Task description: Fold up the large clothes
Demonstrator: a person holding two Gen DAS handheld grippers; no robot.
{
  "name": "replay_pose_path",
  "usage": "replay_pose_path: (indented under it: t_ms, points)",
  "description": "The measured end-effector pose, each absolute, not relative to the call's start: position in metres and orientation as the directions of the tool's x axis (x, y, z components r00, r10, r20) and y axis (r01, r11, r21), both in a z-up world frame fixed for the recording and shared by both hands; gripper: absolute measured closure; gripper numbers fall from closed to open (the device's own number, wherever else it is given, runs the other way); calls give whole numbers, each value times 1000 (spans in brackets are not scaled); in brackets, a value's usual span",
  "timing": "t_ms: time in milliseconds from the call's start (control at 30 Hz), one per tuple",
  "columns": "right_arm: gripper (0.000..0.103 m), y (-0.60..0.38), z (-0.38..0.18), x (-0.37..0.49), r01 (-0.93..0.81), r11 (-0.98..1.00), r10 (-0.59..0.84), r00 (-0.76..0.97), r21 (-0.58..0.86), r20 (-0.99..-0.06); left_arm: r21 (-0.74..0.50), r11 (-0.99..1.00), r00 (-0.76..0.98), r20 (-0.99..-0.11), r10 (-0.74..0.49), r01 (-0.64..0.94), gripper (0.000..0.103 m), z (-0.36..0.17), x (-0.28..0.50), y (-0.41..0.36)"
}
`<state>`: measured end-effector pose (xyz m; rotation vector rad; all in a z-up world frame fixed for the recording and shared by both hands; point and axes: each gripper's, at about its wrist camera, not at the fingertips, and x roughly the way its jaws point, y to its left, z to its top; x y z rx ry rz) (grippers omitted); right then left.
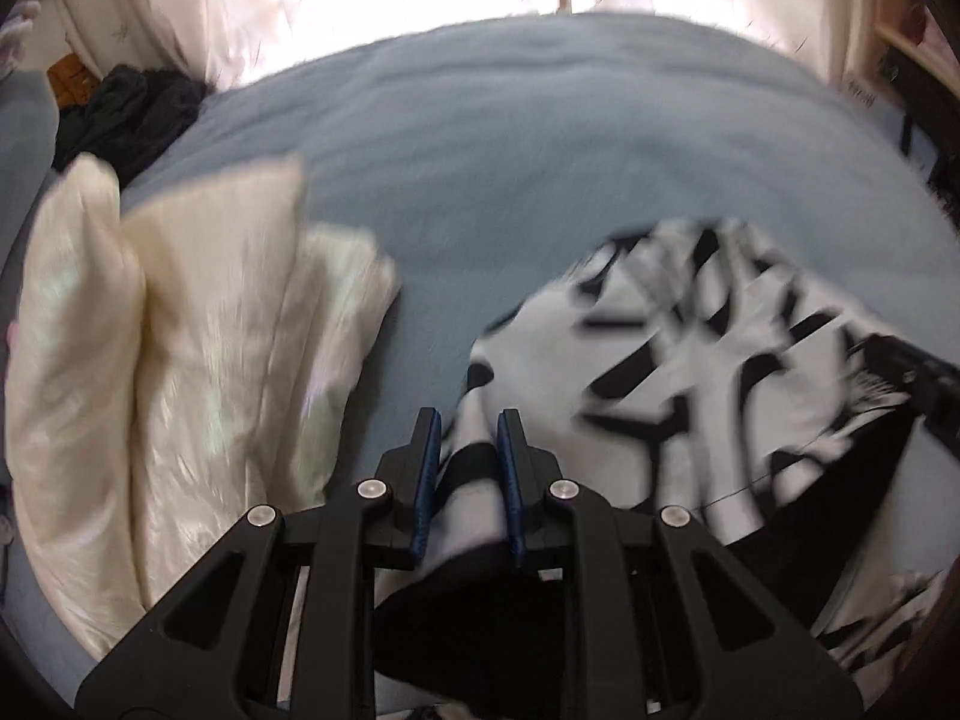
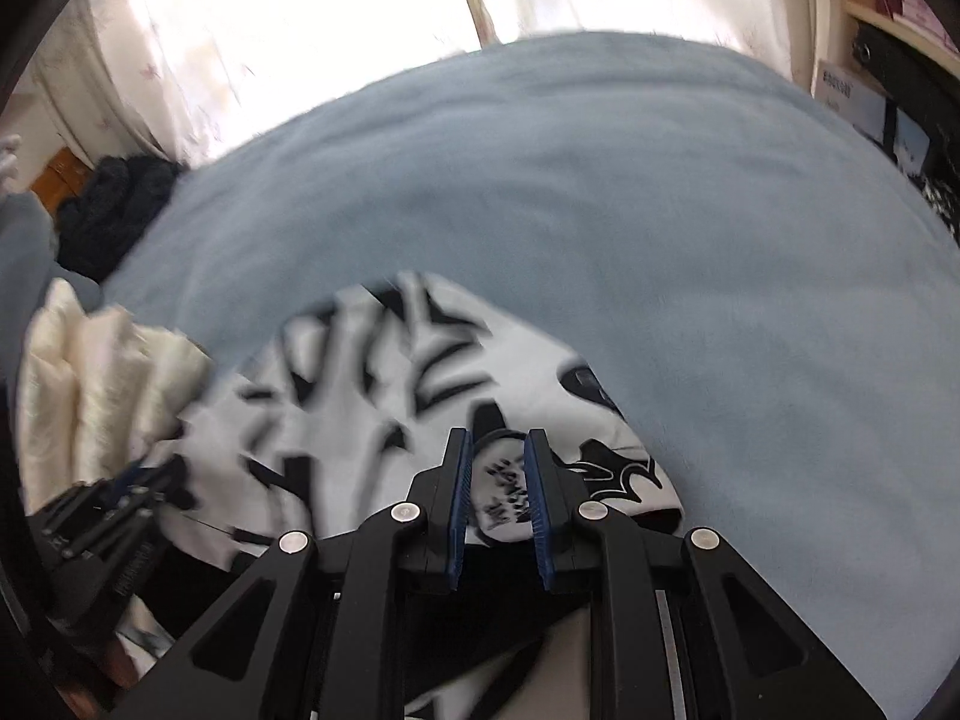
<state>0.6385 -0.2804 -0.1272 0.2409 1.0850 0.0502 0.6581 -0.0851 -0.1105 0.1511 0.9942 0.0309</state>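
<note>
A white garment with bold black markings (image 1: pixel 678 354) lies bunched over the near side of a blue-grey bed (image 1: pixel 510 168). In the left wrist view my left gripper (image 1: pixel 469 429) is shut on a fold of this garment at its left edge, with cloth pinched between the blue pads. The right gripper (image 1: pixel 900 372) shows at the far right of that view. In the right wrist view my right gripper (image 2: pixel 498 447) is shut on the garment (image 2: pixel 360 384) at its right edge, where a printed label sits between the pads. The left gripper (image 2: pixel 114 498) appears blurred at the lower left.
A folded cream satin cloth (image 1: pixel 180 360) lies on the bed's left side, also visible as the cream cloth (image 2: pixel 96 378). Dark clothes (image 1: pixel 132 114) are piled at the far left corner. Bright curtains (image 2: pixel 300 30) hang behind the bed. Shelves (image 2: pixel 888 72) stand at the right.
</note>
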Motion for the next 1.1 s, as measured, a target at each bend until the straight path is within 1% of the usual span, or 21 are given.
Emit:
replay_pose_path:
  t_ms: [100,167,233,300,367,400,433,467,500,533,600,700,800,867,900,933,967,1000,1033,1067,1100]
  points:
    - [85,-292,-166,633,88,976,147,406,199,-902,121,991,513,-855,78,50,84,-135,653,-70]
    - [85,-300,-176,628,71,973,173,415,221,-893,123,991,512,-855,81,50,69,-149,647,-63]
    - [84,-305,-175,627,59,968,196,421,242,-886,125,991,529,-845,79,52,67,-153,643,-60]
    - [80,-313,-167,628,46,960,232,425,277,-875,116,992,543,-837,66,57,67,-152,640,-58]
    - [78,-321,-152,629,26,953,255,472,302,-844,103,993,561,-826,56,53,67,-146,635,-57]
    - [69,-329,-147,625,22,952,256,492,306,-832,80,996,591,-806,36,48,67,-138,631,-55]
    - [48,-333,-141,627,23,953,248,513,303,-821,47,998,619,-785,6,49,67,-130,622,-53]
    - [36,-337,-137,630,30,955,234,529,294,-816,15,998,640,-768,-24,55,67,-124,618,-52]
    - [20,-340,-133,634,44,960,210,548,278,-810,-28,997,664,-744,-67,69,67,-116,614,-51]
    - [18,-340,-129,632,54,961,196,557,270,-807,-50,996,672,-735,-89,77,67,-114,611,-51]
    - [18,-344,-136,647,67,953,218,525,296,-823,-100,989,667,-731,-146,106,67,-114,610,-55]
    - [18,-345,-153,674,88,936,264,469,342,-843,-88,989,642,-753,-146,121,67,-129,610,-61]
    - [19,-339,-172,698,67,929,301,430,363,-851,-92,988,613,-776,-148,123,67,-154,605,-60]
    - [20,-328,-184,710,37,932,315,407,361,-857,-157,981,620,-760,-193,113,65,-172,601,-50]
    - [24,-325,-192,716,24,932,323,401,362,-857,-201,974,635,-740,-223,107,64,-178,597,-43]
    - [30,-322,-198,721,12,933,326,396,359,-859,-238,966,647,-721,-249,106,64,-181,595,-38]
    - [33,-320,-203,726,0,934,328,399,358,-857,-271,957,655,-705,-271,104,64,-185,593,-33]
    - [42,-318,-205,725,-13,933,333,404,359,-852,-298,949,657,-697,-289,102,64,-189,592,-33]
    - [55,-316,-205,726,-36,932,344,410,362,-845,-312,945,656,-693,-299,100,64,-190,591,-29]
    - [62,-314,-206,725,-50,933,345,414,357,-842,-327,940,656,-689,-309,100,64,-191,591,-26]
    - [75,-311,-204,724,-64,935,341,419,348,-841,-332,938,656,-687,-313,100,64,-192,590,-25]
